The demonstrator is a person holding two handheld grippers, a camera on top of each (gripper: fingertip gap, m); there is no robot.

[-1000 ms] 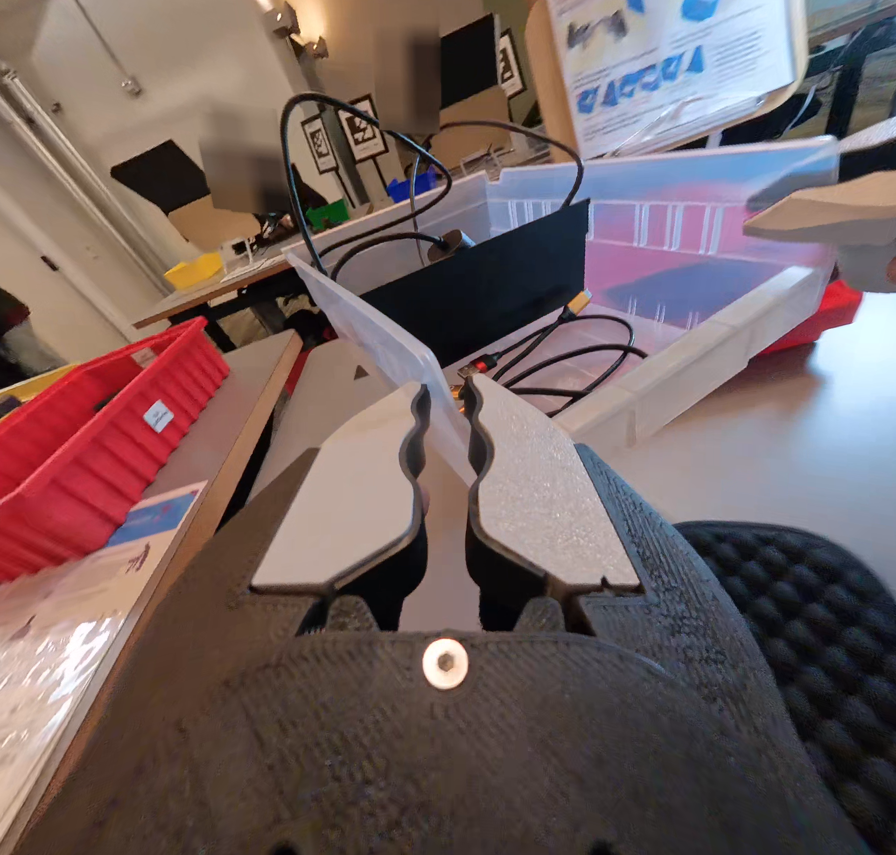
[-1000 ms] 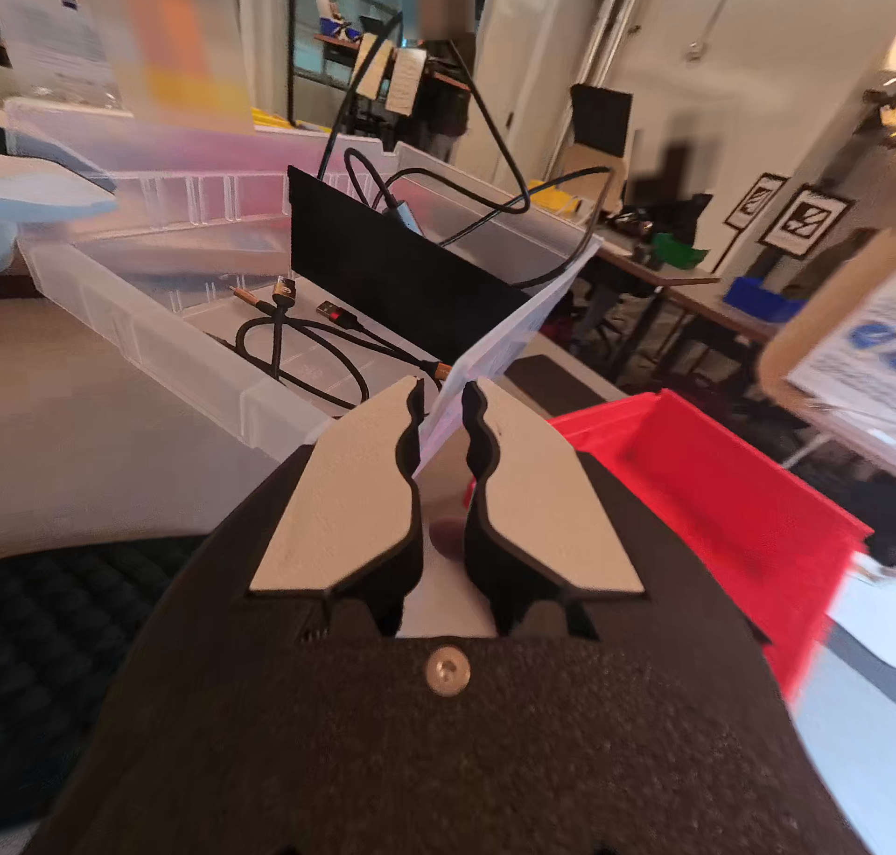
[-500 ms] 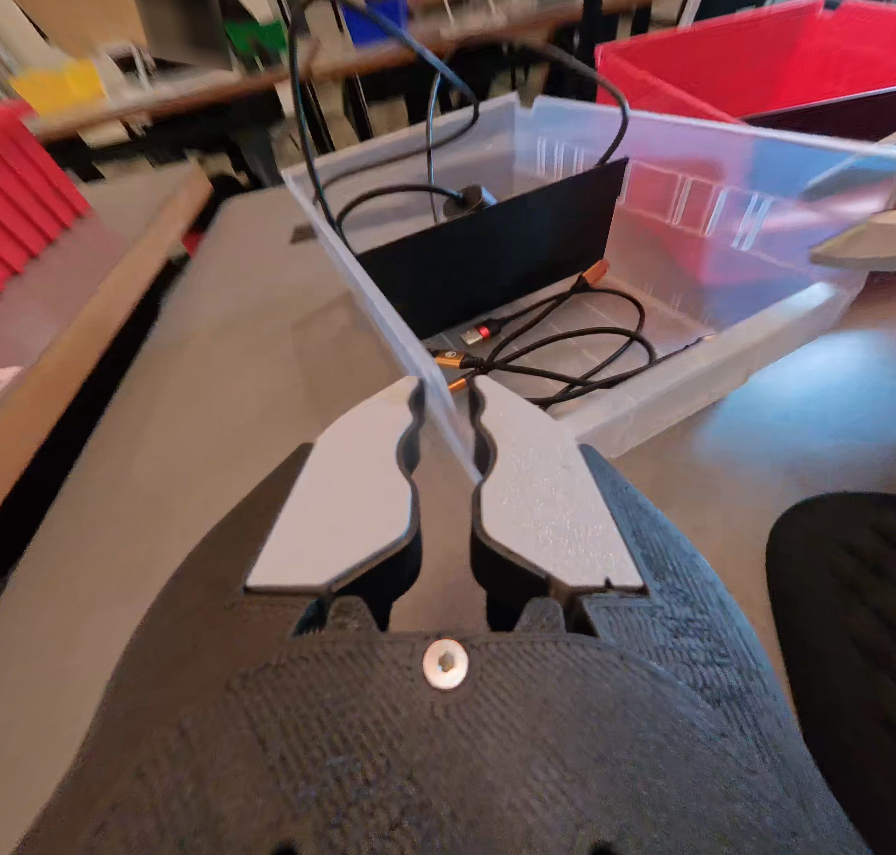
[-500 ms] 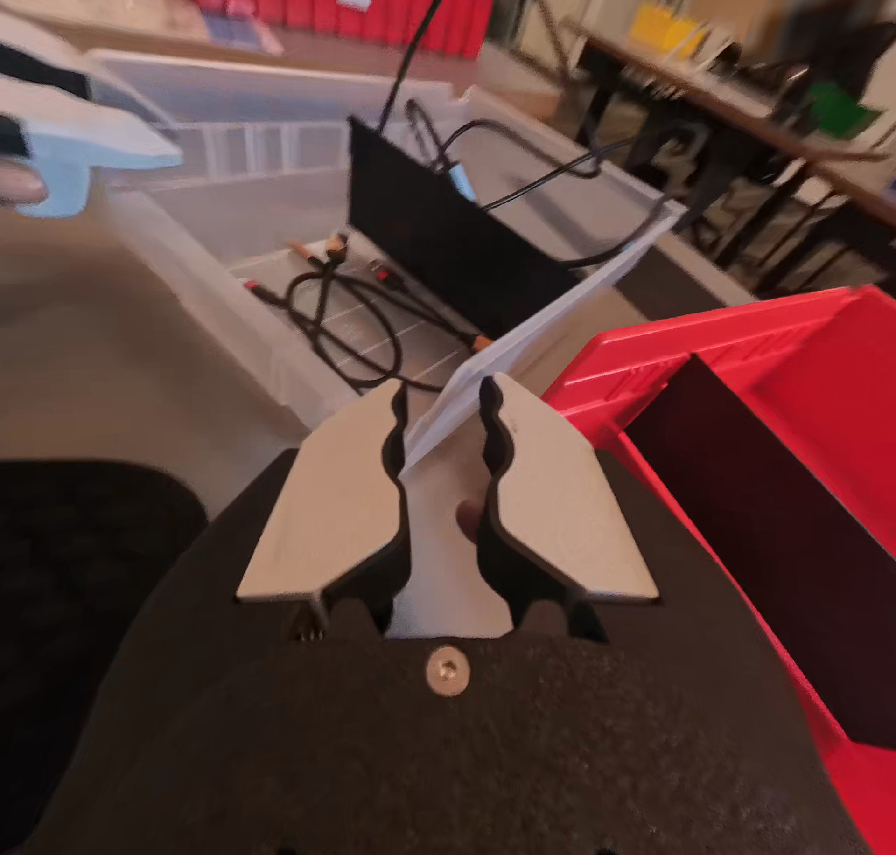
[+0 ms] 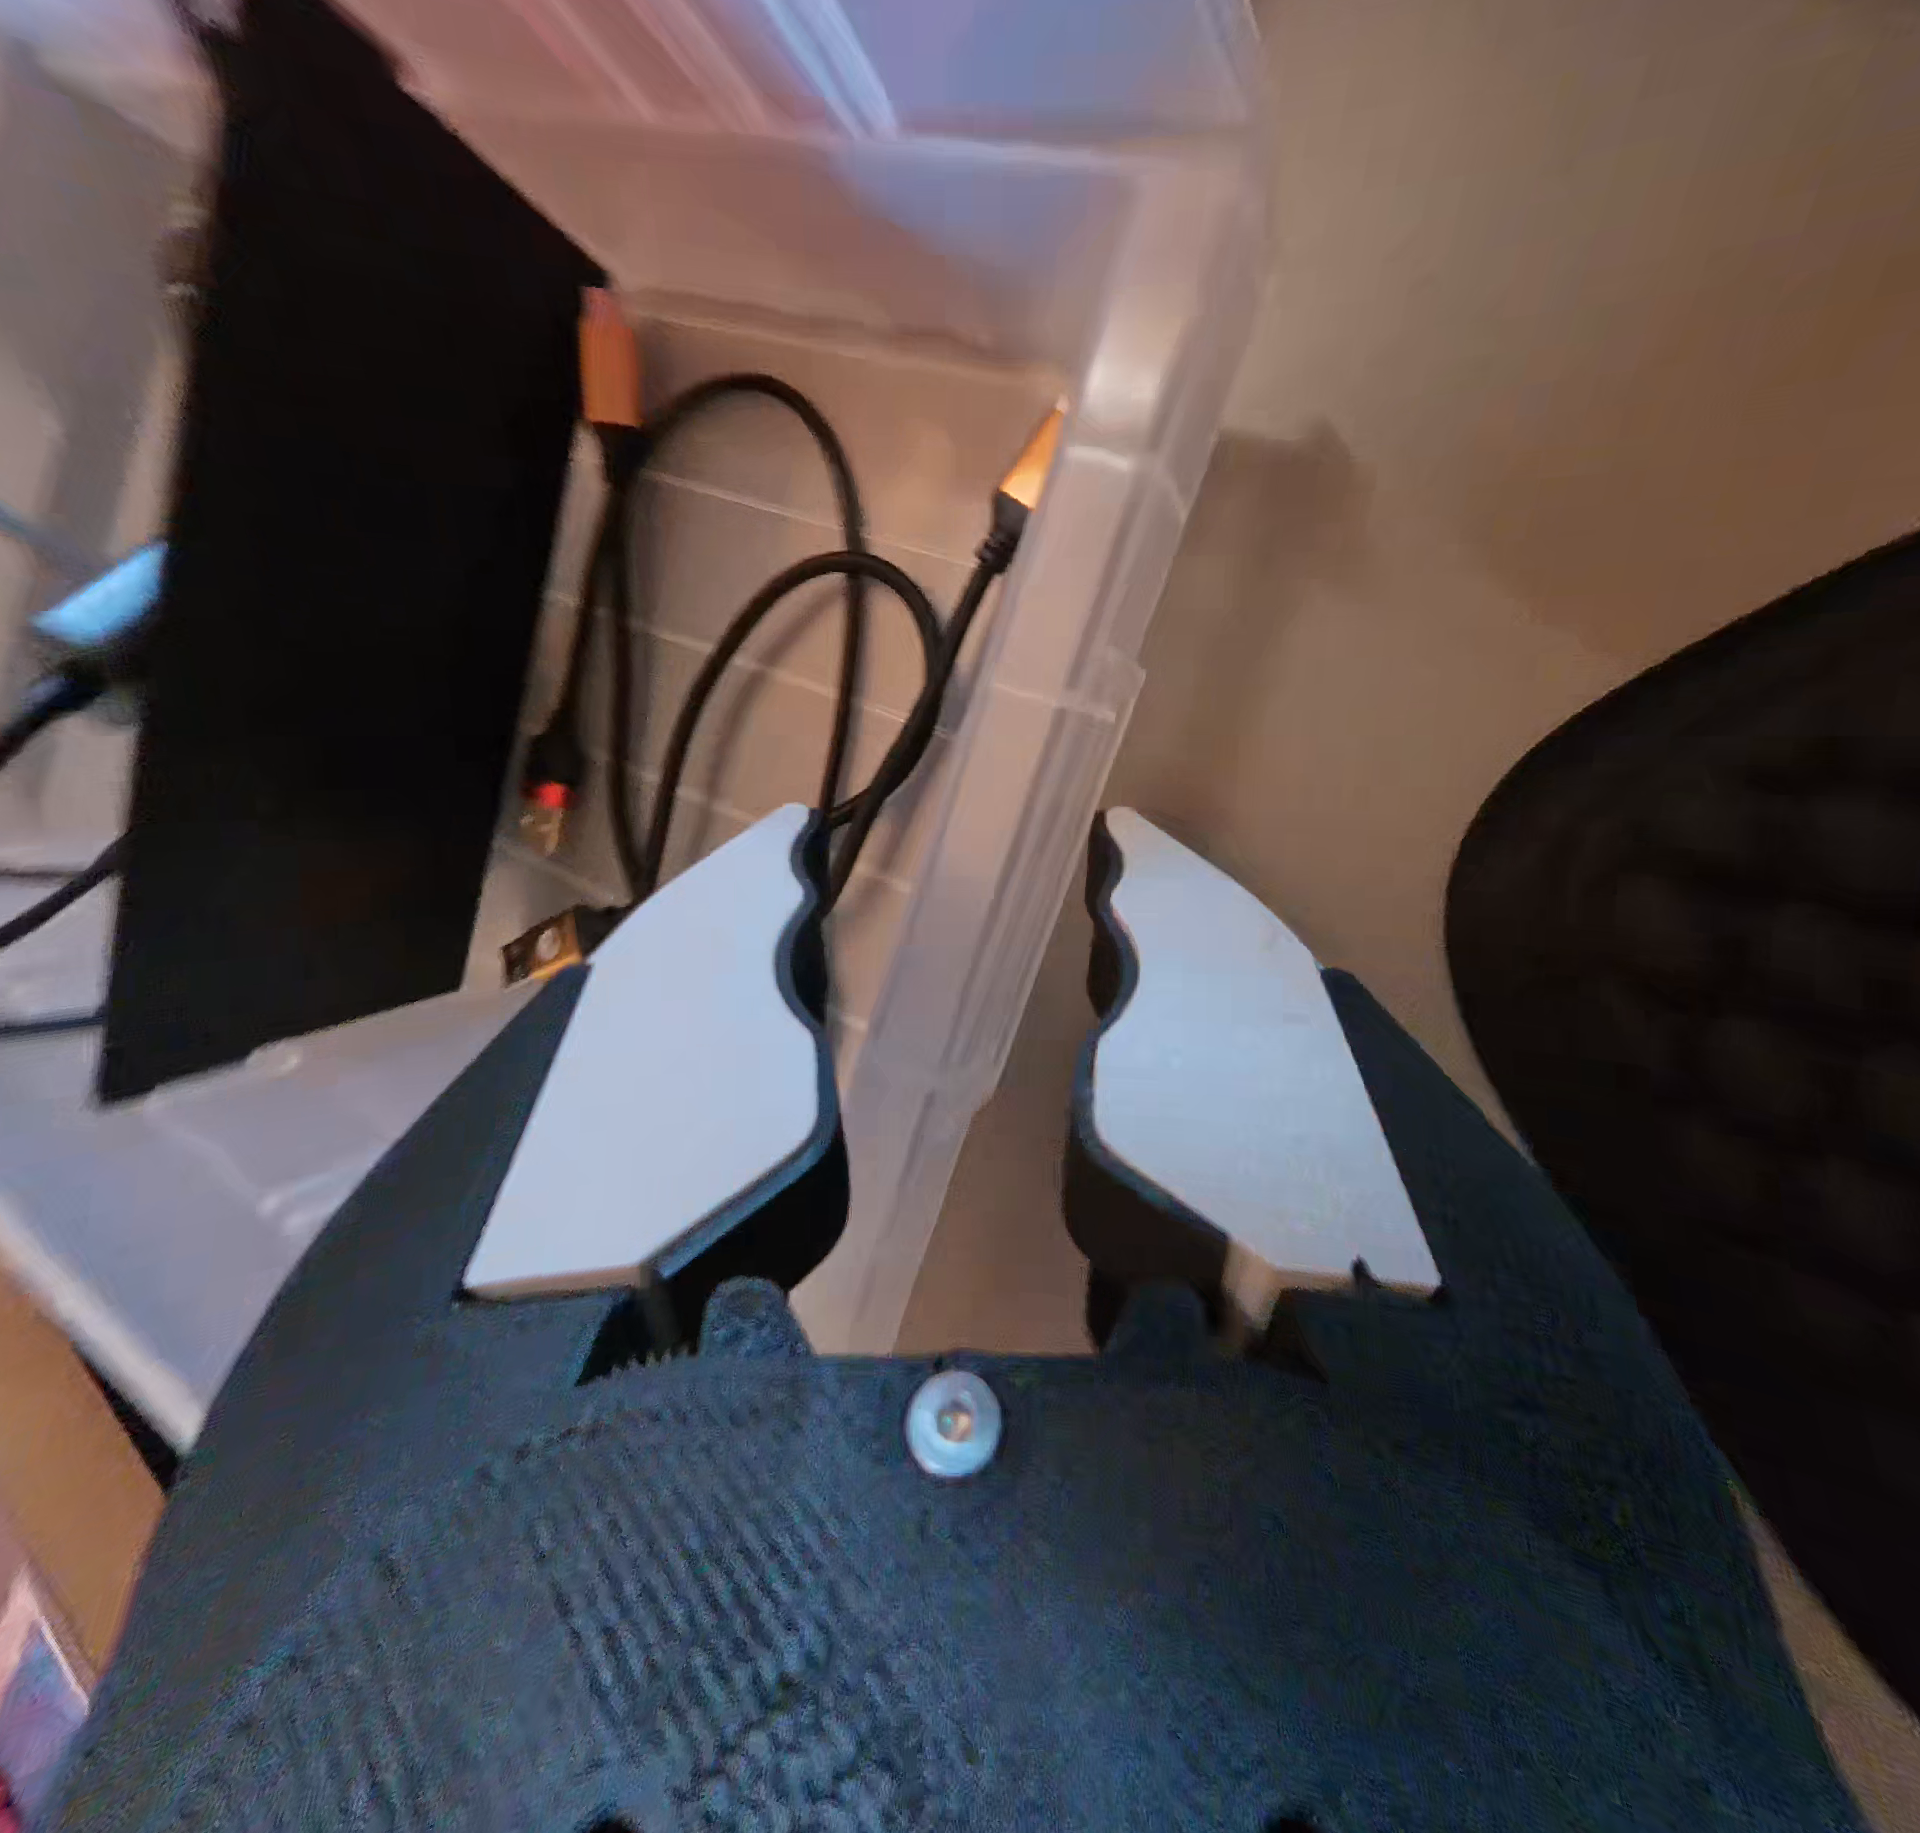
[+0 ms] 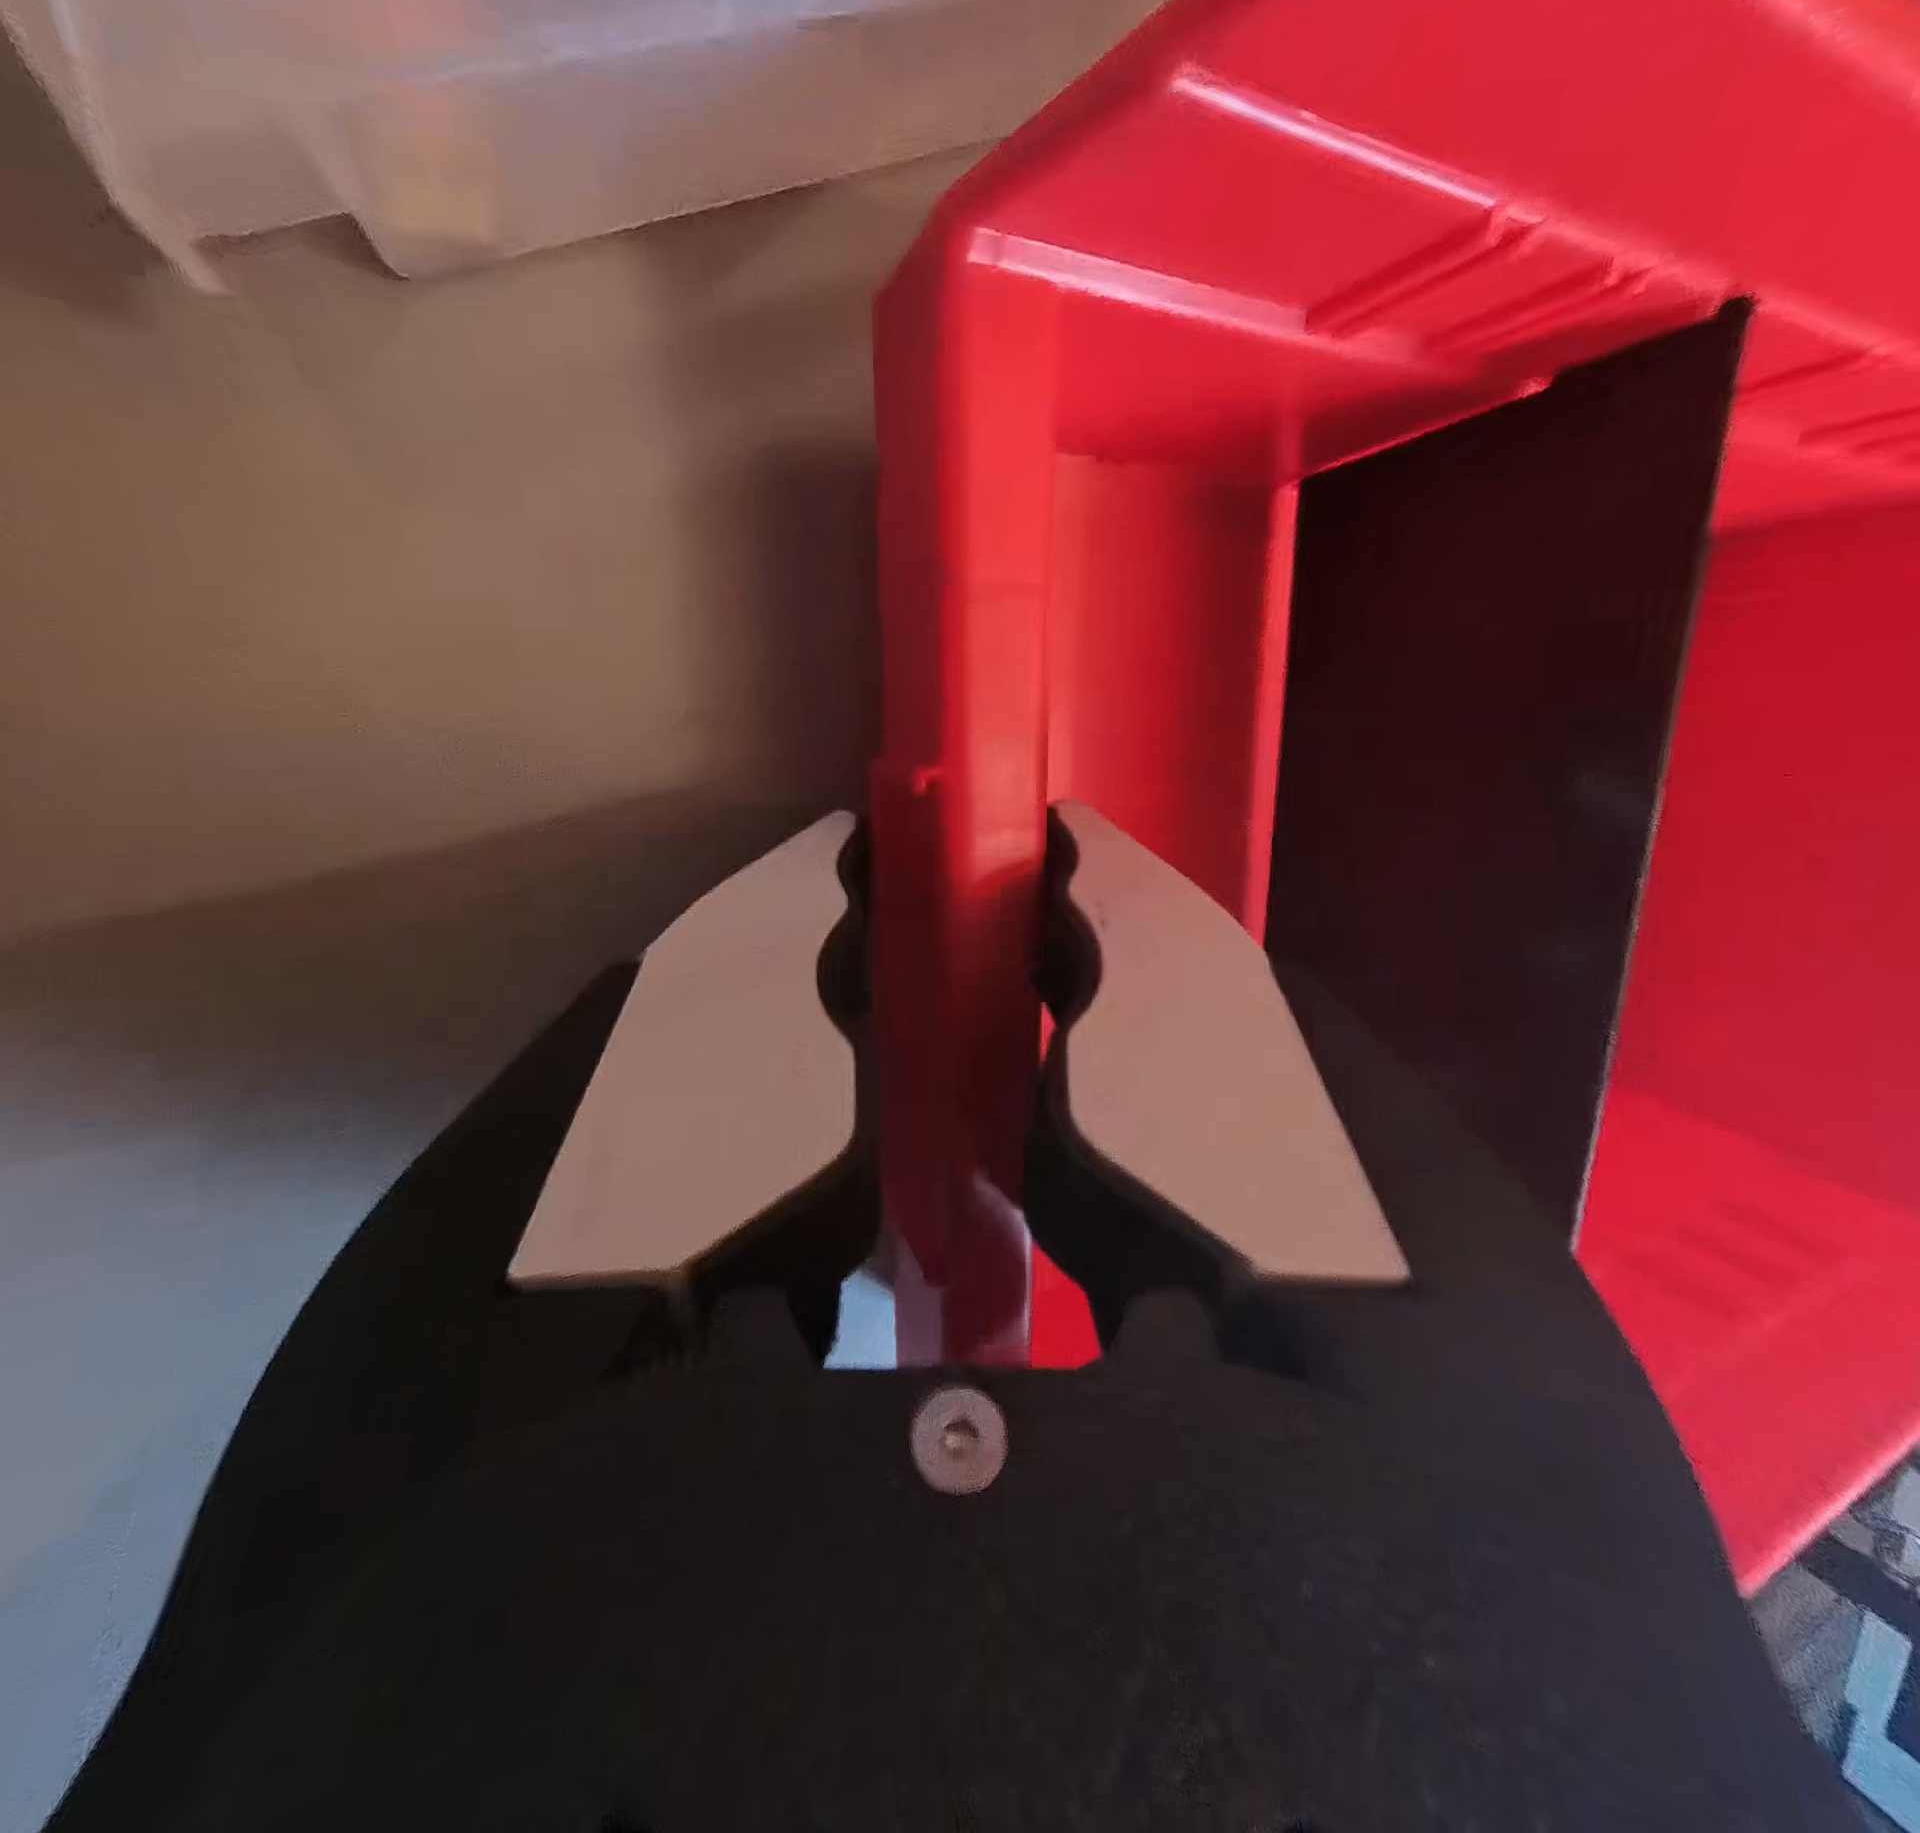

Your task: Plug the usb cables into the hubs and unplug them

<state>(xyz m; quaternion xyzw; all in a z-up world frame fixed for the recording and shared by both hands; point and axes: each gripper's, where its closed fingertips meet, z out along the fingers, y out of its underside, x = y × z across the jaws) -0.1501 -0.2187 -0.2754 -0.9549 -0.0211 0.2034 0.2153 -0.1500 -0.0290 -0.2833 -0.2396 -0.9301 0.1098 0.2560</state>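
Note:
A clear plastic bin [image 5: 1143, 453] holds black USB cables [image 5: 842, 578] with orange plugs [image 5: 608, 370] and a red plug [image 5: 545, 796]. A black divider [image 5: 343, 588] stands in it, with a pale blue hub [image 5: 99, 604] partly hidden behind. My left gripper [image 5: 951, 827] is open and straddles the bin's near wall, one finger inside and one outside. My right gripper [image 6: 951, 827] is shut on the wall of a red bin [image 6: 1455, 173]. The red bin's near compartment looks empty.
A black padded mat [image 5: 1714, 952] lies on the beige table [image 5: 1558, 277] right of the clear bin. A dark divider [image 6: 1475, 744] stands in the red bin. The clear bin shows blurred at the top left of the right wrist view [image 6: 416, 121]. There is about 20 centimeters between the tips of the two grippers.
Both grippers were shut on the clear bin's side walls. The left has since opened over the bin's near wall. The right has left the clear bin and closed on the red bin's wall.

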